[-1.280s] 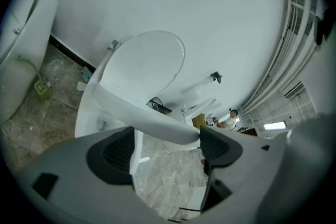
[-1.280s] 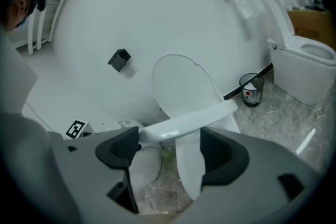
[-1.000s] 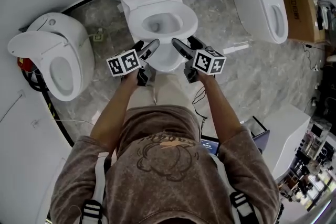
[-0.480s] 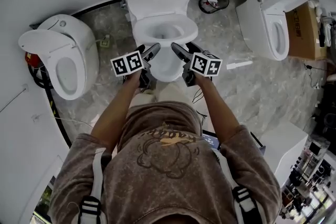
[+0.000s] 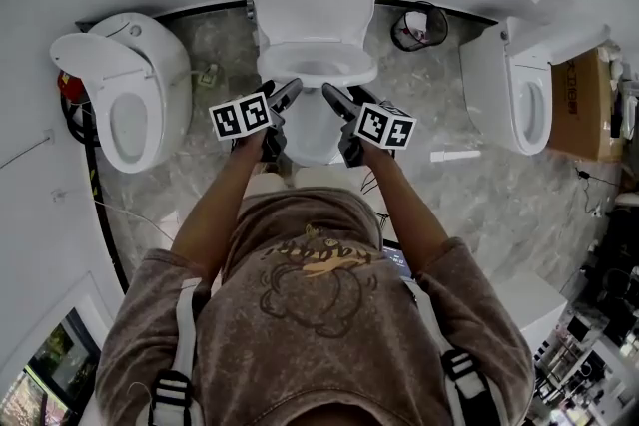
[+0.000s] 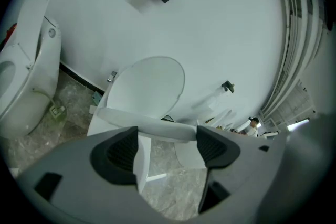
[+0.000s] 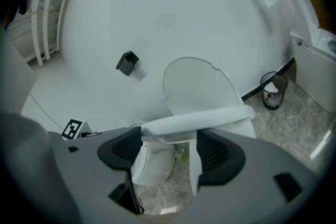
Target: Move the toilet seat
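Note:
The middle toilet's white seat ring [image 5: 318, 65] is tilted up at its front, off the bowl [image 5: 313, 130]; its lid [image 5: 313, 0] stands upright against the wall. My left gripper [image 5: 290, 91] is under the seat's front left and my right gripper [image 5: 332, 95] under its front right. In the left gripper view the seat [image 6: 157, 126] runs as a thin band across the tips of both fingers [image 6: 122, 149]. The right gripper view shows the seat [image 7: 194, 118] lying the same way. Both pairs of jaws have just been closing, but they still stand wide and do not clamp the seat.
A second toilet [image 5: 125, 100] with its lid up stands at the left, a third [image 5: 519, 95] at the right. A wire waste bin [image 5: 414, 25] sits by the wall, right of the middle toilet. The floor is grey marble tile, with cables near my feet.
Both grippers have risen and moved toward the wall. The seat's front has come up off the bowl with them, and its opening now looks much flatter.

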Motion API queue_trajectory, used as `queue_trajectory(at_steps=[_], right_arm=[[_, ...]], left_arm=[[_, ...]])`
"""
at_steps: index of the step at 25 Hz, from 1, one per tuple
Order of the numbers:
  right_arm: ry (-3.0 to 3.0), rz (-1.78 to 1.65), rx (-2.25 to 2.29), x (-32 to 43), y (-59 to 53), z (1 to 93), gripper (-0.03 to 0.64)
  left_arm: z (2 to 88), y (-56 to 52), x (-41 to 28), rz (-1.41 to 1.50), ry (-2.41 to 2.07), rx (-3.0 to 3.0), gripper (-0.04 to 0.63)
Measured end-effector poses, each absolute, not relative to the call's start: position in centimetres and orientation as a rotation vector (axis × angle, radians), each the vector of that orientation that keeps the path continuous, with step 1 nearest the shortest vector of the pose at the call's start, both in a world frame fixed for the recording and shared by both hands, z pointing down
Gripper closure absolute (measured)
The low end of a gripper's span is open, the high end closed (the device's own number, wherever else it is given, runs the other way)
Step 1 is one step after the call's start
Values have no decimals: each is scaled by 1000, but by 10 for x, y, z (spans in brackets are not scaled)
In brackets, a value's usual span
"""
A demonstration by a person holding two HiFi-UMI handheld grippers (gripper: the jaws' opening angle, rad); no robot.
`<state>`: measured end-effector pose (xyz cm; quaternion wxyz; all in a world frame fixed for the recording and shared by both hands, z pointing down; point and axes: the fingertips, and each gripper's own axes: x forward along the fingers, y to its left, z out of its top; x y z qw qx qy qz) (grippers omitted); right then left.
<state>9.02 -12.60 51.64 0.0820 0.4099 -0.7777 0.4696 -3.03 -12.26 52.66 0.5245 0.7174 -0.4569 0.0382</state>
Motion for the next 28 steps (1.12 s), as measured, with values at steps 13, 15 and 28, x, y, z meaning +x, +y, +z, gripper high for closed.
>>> queue_trajectory(at_steps=[13,15,28], right_arm=[[-2332,1446,1184,79,-156,508,290],[-2331,1452,1179,78,-162,507,291],[-2332,1498,1294,75,-212,496,291]], left_arm=[[520,-152,-42,30,-1123,1695,233],[519,-157,-44,24,-1130,1689,233],[511,-205,-49,20,-1119,1636,232]])
